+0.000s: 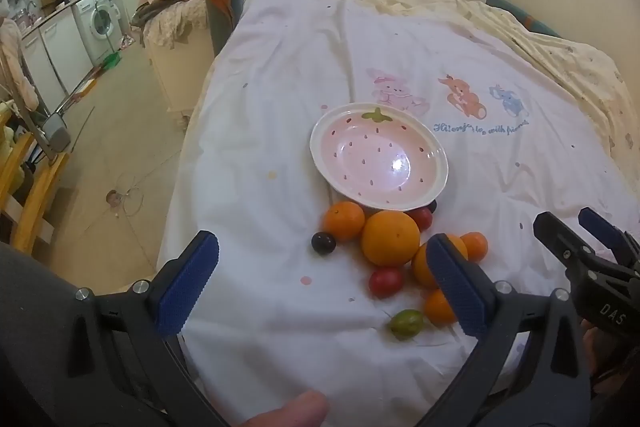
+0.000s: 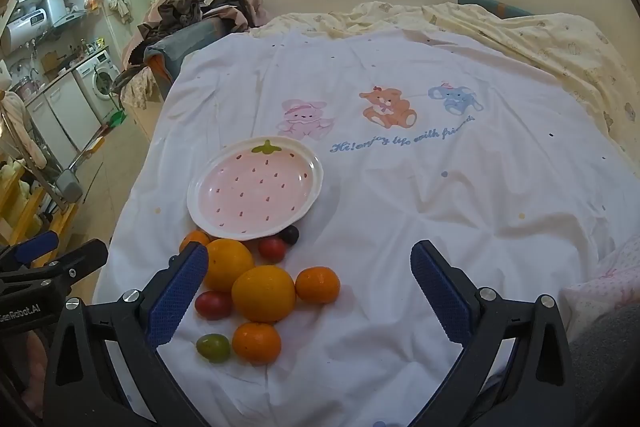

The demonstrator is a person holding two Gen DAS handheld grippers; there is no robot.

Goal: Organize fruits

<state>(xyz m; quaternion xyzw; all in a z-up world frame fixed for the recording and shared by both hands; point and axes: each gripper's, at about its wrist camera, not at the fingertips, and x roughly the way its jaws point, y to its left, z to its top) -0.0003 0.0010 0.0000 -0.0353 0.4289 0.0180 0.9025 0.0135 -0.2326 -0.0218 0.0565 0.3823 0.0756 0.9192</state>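
The white bedspread [image 2: 400, 207] filled most of both views, and the pink strawberry plate [image 2: 256, 189] sat left of centre in the right wrist view — nothing in it yet. The fruits lay clustered just below its rim: a big orange [image 2: 264, 293], smaller mandarins, a red tomato [image 2: 213, 305], a green one [image 2: 213, 347]. The left gripper [image 1: 320, 279] and right gripper [image 2: 308, 297] hovered with jaws spread wide, gripping nothing. Probably best to close gently on one fruit at the cluster's edge — round fruit rolls.
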